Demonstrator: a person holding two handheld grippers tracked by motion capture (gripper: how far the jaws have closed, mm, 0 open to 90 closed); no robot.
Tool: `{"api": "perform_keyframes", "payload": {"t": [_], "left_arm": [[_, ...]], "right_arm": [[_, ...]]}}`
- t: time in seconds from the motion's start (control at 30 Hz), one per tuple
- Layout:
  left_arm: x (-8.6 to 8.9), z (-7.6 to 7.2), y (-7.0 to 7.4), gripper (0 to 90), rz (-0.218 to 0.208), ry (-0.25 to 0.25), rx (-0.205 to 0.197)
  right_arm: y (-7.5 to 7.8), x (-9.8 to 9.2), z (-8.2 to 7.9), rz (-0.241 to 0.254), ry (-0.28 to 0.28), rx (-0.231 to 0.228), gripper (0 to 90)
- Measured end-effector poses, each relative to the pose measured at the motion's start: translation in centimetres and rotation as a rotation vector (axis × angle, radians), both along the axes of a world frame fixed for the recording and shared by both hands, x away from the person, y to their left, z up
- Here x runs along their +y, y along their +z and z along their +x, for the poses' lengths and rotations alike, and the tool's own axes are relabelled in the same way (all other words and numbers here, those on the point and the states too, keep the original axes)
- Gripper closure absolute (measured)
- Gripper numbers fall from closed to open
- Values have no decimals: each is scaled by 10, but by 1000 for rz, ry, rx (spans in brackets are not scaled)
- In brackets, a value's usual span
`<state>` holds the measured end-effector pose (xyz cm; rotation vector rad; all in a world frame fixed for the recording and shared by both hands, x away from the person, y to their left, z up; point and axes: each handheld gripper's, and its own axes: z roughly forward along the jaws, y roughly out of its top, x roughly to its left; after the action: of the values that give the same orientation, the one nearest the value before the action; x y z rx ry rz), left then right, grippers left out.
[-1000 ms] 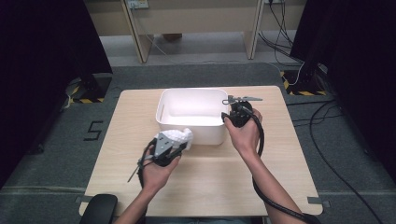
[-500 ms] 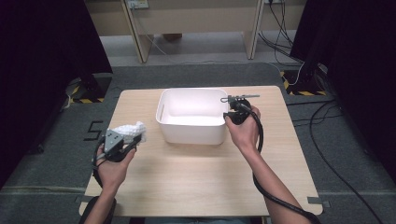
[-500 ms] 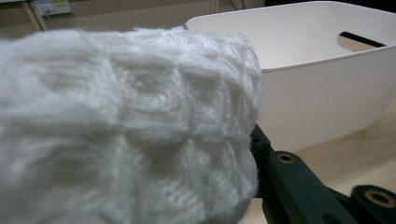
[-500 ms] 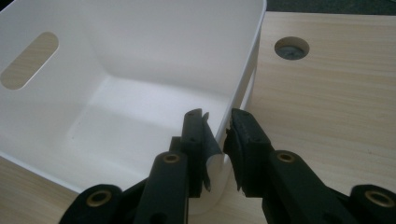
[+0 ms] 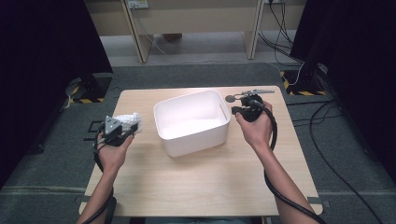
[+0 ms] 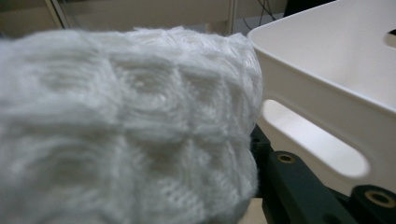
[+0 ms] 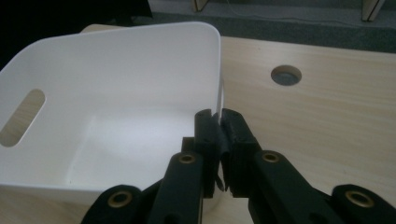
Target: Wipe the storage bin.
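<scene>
A white tub (image 5: 192, 122) stood near the middle of the table (image 5: 210, 186), and it was taken as the landmark. On the right wall of the tub the right gripper (image 7: 219, 133) was placed, and its jaws had just been closing; in the right gripper view the thin wall was seen pinched between the two black pads (image 7: 208, 135). To the left of the tub, well apart from it and over the table's left edge, the left gripper (image 5: 122, 129) was held. Its jaws were closed on a white knitted cloth (image 6: 126, 126), which covered most of the left gripper view, so the pads themselves could not be seen and the grip was judged mainly from how the cloth stayed bunched at the tip.

The inside of the tub looked empty. The step in hand was probably the steadying of the tub. For the next move, the tub would have to be kept firmly pinched, and the cloth kept clear of its rim.
</scene>
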<state>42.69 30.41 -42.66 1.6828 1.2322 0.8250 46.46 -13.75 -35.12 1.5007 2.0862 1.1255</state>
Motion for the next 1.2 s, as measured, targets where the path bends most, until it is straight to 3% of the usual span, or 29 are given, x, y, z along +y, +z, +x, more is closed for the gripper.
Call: {"api": "perform_keyframes", "payload": {"t": [0.17,0.33,0.5,0.57,0.77,0.93,1.1,1.2], "left_arm": [[1,36,-5,748,5,2,15],[-5,67,-8,751,3,-40,41],[-12,87,-10,752,10,-91,46],[-16,92,-9,752,15,-124,44],[-28,97,-3,755,8,-215,31],[-27,94,-1,758,7,-252,19],[-29,81,0,760,28,-298,7],[-27,71,-3,760,23,-286,1]], "right_arm": [[-17,-3,-16,-10,41,83,900],[-35,4,-22,-5,94,151,900],[-42,11,-18,-7,123,165,900],[-43,11,-15,-14,126,151,900],[-45,7,-2,-7,96,154,900],[-51,-1,15,-23,53,151,894],[-53,-2,31,-35,-1,134,900],[-55,-1,35,-29,-23,126,894]]}}
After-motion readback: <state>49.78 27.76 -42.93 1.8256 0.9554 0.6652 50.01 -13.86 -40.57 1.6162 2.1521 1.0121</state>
